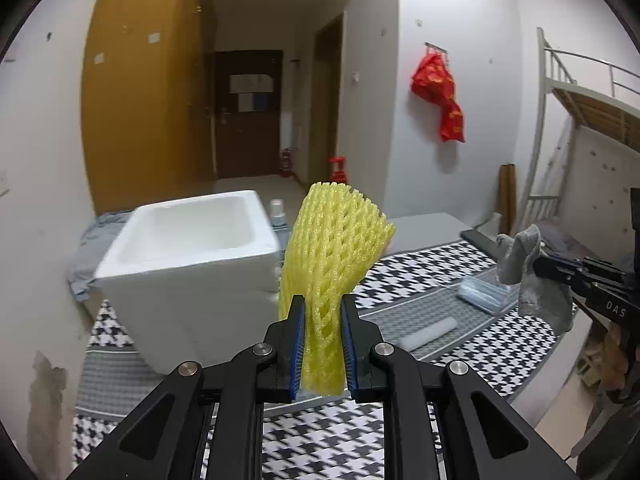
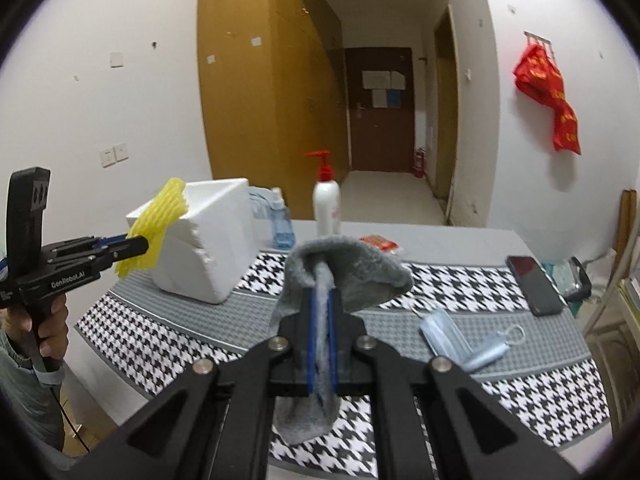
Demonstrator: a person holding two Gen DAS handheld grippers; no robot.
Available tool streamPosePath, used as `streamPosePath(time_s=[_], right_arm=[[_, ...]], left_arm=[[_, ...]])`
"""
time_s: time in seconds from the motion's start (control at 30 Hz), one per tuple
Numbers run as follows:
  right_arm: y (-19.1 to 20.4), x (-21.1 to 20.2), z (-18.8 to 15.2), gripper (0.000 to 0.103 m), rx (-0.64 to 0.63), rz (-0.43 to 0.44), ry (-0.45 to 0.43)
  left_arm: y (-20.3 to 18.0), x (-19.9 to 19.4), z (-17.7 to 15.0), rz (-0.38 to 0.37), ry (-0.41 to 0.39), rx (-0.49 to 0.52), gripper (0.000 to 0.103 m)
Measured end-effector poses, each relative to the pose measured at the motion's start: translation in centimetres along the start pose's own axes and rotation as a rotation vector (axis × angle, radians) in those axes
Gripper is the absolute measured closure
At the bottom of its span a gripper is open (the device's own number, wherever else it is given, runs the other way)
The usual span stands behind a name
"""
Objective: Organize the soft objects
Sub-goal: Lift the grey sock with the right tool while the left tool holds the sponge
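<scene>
My left gripper point(image 1: 322, 308) is shut on a yellow foam net sleeve point(image 1: 332, 248), which stands up from the jaws above the table. It hangs just right of a white foam box point(image 1: 188, 256) whose top is open. From the right wrist view the same left gripper point(image 2: 148, 246) holds the yellow net point(image 2: 160, 228) against the near corner of the white box point(image 2: 200, 240). My right gripper point(image 2: 321, 296) is shut on a grey fluffy sock point(image 2: 352, 268), lifted off the table. In the left wrist view that grey sock point(image 1: 524, 260) hangs at the right.
A houndstooth mat point(image 2: 500, 280) covers the table. On it lie blue face masks point(image 2: 444, 332), a black phone point(image 2: 534, 284), a red packet point(image 2: 378, 242), a white pump bottle point(image 2: 326, 204) and a blue spray bottle point(image 2: 282, 224). A white roll point(image 1: 428, 332) and a mask pack point(image 1: 484, 292) lie between the grippers.
</scene>
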State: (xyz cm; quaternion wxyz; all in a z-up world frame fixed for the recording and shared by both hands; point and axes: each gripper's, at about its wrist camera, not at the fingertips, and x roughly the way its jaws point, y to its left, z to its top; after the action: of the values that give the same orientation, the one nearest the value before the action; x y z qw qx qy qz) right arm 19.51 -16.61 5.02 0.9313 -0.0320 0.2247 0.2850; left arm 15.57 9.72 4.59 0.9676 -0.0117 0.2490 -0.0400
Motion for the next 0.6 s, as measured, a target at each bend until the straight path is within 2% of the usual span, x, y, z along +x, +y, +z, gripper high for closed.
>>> streamPosePath(time_s=[0.37,0.6], right_arm=[[3.8,1.9,2.1,0.095,-0.052,0.094,-0.032],[6.6,4.0,3.1,0.095,-0.086,0.166,-0.016]], left_arm=[[3.0,-2.9,0.1,0.109,-0.042,-0.047,0.085],[4.1,-4.3,-0.3,0.162,-0.063,-0.078,0.085]])
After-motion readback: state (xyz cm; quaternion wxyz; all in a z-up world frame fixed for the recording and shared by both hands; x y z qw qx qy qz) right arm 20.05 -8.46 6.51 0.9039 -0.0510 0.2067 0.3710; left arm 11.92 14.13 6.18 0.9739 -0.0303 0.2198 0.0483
